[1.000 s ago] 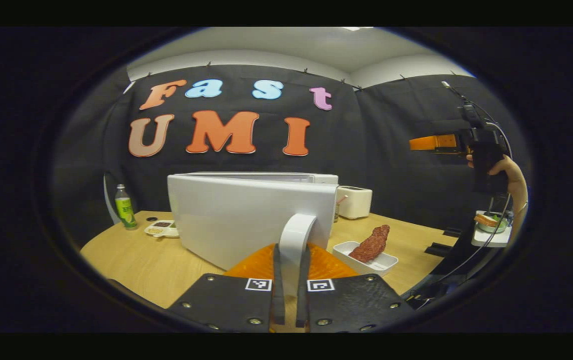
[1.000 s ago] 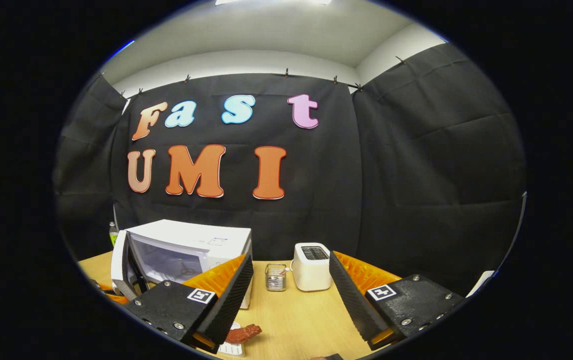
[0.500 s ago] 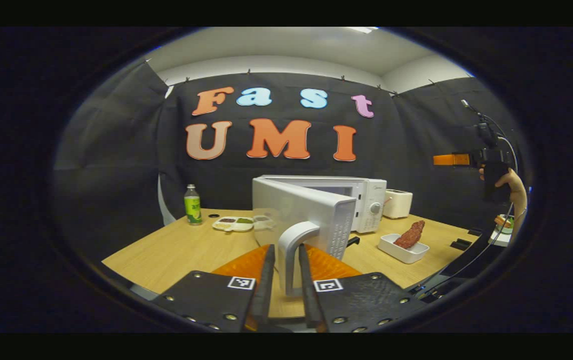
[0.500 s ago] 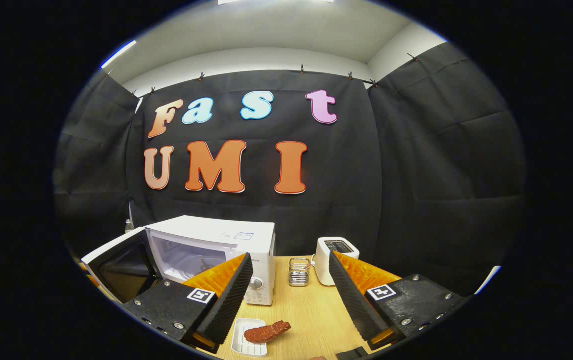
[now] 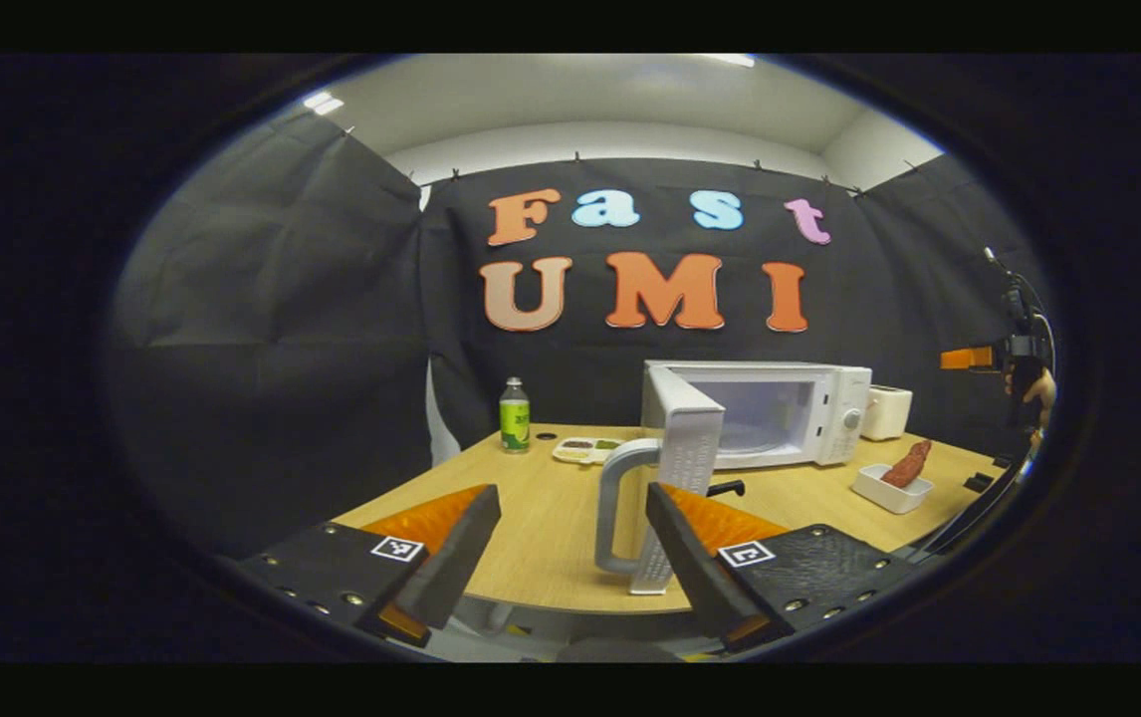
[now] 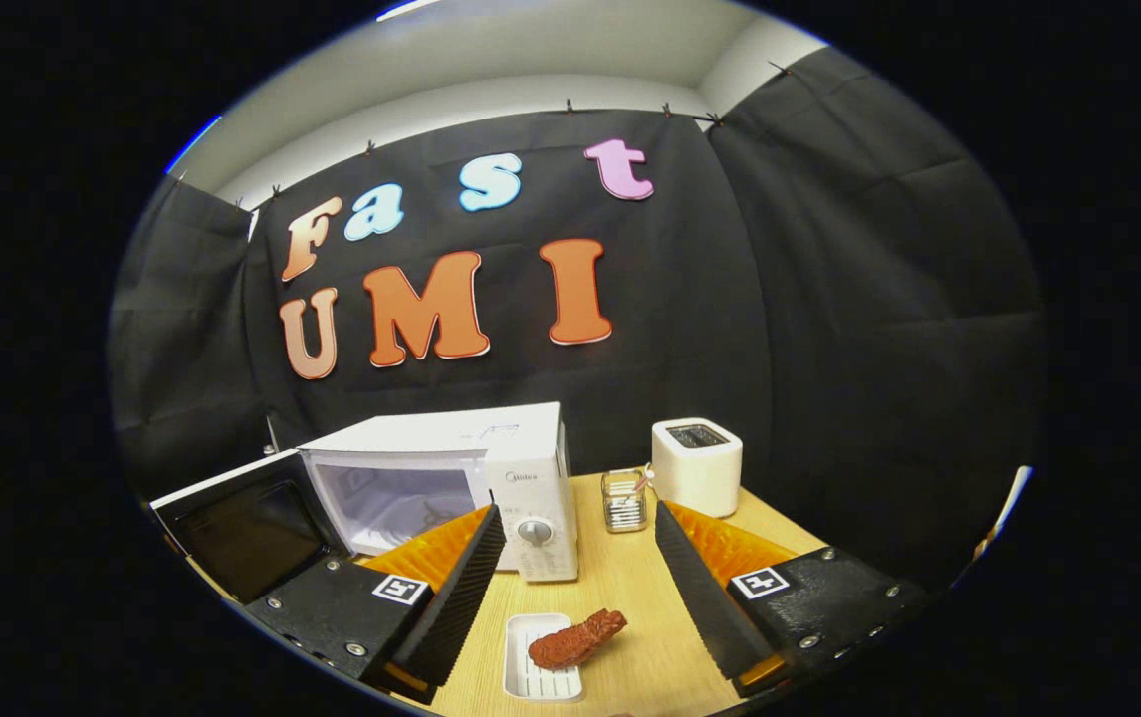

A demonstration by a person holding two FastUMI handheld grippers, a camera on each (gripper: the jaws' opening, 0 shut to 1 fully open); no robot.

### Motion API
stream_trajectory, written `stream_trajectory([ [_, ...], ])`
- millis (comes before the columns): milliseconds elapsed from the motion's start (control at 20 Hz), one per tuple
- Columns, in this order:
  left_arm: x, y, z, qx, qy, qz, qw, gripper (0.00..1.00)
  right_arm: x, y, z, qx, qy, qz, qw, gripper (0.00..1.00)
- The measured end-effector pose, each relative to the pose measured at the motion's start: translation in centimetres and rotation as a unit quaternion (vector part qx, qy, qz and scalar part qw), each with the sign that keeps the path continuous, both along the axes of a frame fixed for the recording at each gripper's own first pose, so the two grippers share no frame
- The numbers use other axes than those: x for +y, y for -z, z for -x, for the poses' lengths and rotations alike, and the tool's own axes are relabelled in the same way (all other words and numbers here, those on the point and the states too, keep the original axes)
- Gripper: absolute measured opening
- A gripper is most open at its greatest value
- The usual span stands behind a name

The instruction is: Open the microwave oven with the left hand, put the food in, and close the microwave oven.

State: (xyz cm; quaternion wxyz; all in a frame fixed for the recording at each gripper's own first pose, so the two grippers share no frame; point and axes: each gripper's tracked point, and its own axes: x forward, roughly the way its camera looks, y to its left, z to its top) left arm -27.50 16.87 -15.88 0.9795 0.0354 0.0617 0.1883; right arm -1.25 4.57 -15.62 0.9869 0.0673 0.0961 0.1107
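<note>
Released from the door handle (image 5: 616, 498), the left gripper (image 5: 570, 543) now gapes empty. Lower centre of the right gripper view, the red food (image 6: 576, 639) on its white tray (image 6: 540, 673) lies between the right gripper (image 6: 576, 558)'s spread, empty fingers, long axis slanting up-right; the open microwave (image 6: 451, 478) sits upper left.

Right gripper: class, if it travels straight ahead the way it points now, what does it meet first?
Probably the glass holder of sticks, centred between the open right gripper fingers beside the toaster. The food on its tray lies below that line; depth is uncertain.
</note>
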Motion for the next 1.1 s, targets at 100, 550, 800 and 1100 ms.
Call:
stream_trajectory([
  [100,1.0,0.1,0.4,-0.005,-0.006,0.004,1.000,0.92,0.1,2.2,-0.1,0.027,0.004,-0.021,0.999,0.95],
  [550,6.5,1.4,1.2,-0.008,-0.045,0.014,0.999,0.91,0.6,11.4,-2.0,0.139,0.035,-0.126,0.982,0.94],
  [800,8.9,2.2,2.0,-0.001,-0.066,0.014,0.998,0.91,0.1,16.0,-2.8,0.197,0.062,-0.178,0.962,0.75],
  [1100,10.5,3.1,2.7,0.007,-0.080,0.018,0.997,0.92,0.8,16.5,-3.3,0.213,0.061,-0.238,0.946,0.29],
])
